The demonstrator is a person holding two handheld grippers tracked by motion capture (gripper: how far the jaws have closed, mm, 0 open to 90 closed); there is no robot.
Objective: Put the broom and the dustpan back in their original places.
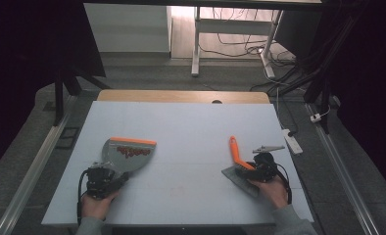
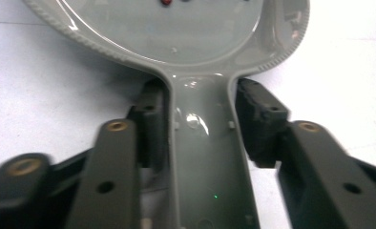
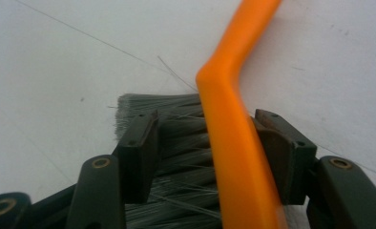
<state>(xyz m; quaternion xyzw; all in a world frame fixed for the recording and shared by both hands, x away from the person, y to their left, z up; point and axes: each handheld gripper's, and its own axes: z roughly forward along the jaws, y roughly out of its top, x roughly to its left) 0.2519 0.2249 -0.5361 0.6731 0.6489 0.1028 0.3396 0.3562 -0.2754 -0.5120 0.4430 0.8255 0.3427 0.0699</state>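
On the white bench (image 1: 191,127), the left gripper (image 1: 103,180) sits at the near left with the grey handle of a dustpan (image 1: 127,152) between its fingers (image 2: 260,119). The dustpan lies flat, its orange-edged lip pointing away from the person. In the left gripper view, a narrow gap shows between the right finger and the handle, so the fingers look parted rather than pressing, though the left side is hard to read. At the near right, the right gripper (image 1: 254,171) straddles a hand brush (image 1: 237,164) with an orange handle and grey bristles. Its fingers (image 3: 138,148) stand wide, the left one resting over the bristles, the right one just beside the handle, without squeezing.
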